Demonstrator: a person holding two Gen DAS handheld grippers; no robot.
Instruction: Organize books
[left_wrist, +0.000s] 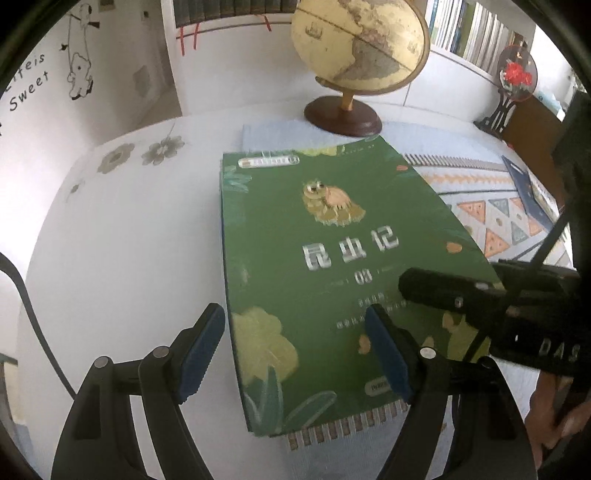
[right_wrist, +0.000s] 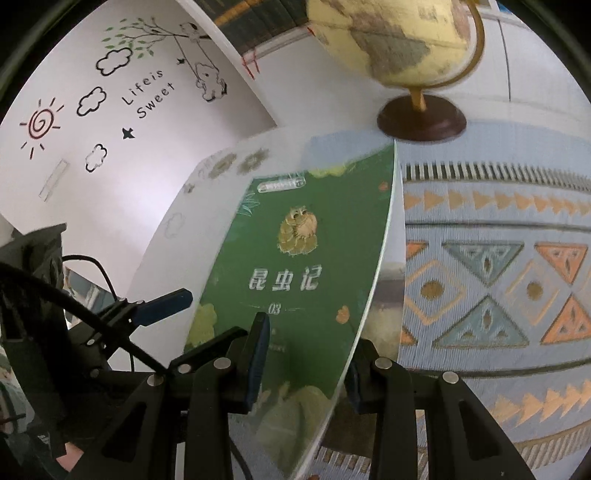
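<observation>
Book first: a green cover with a cartoon insect, the characters 昆虫记 and "03" beneath them; the smaller print lower down is too blurred for me to read. It lies ahead of and between my two claws, over the white table and a patterned cloth. My right claw has its blue pads either side of the book's near right edge, the cover running between them, so I read it as gripping the book. My left claw stands wide, one pad left of the spine edge over the table, the other above the cover, pressing on nothing. Beyond the book stands a globe. Left of both claws, a wall sticker reads "Life is Sweet". "DAS" shows on the right claw's housing.
</observation>
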